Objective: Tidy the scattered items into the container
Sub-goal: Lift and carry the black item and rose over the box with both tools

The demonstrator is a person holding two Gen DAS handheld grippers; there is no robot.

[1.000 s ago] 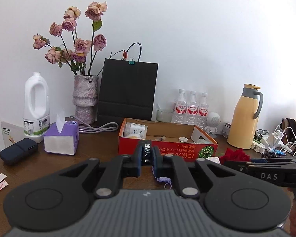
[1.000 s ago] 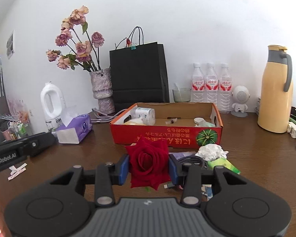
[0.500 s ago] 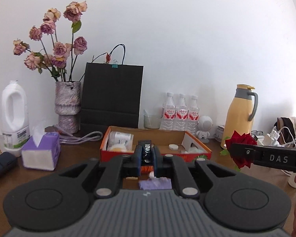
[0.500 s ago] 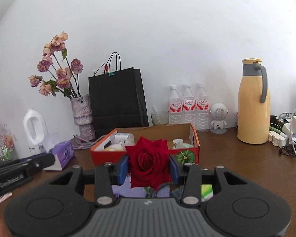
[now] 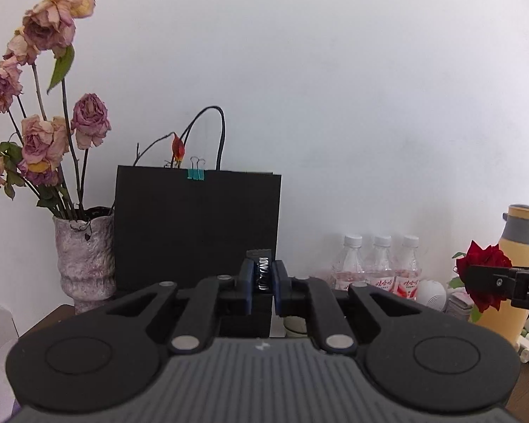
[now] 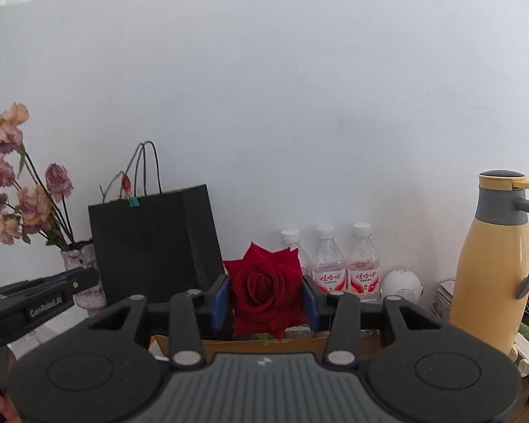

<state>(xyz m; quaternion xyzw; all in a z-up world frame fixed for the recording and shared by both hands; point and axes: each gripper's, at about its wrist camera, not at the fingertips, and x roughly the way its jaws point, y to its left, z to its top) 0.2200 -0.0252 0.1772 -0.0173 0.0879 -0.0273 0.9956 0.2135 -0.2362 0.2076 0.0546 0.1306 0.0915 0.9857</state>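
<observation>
Rose: a full-blown deep red fabric rose (image 6: pixel 266 290) with layered petals and a green leaf beneath, held up in front of the water bottles (image 6: pixel 328 264).
Candy: a small glossy black candy packet (image 5: pixel 263 270) with white lettering, upright before the black paper bag (image 5: pixel 197 229).
Right gripper (image 6: pixel 266 298): part-open, blue pads pressing the rose's sides.
Left gripper (image 5: pixel 263 282): nearly closed, pinching the packet.
Box: brown cardboard box edge (image 6: pixel 289 343) just below the rose.
</observation>
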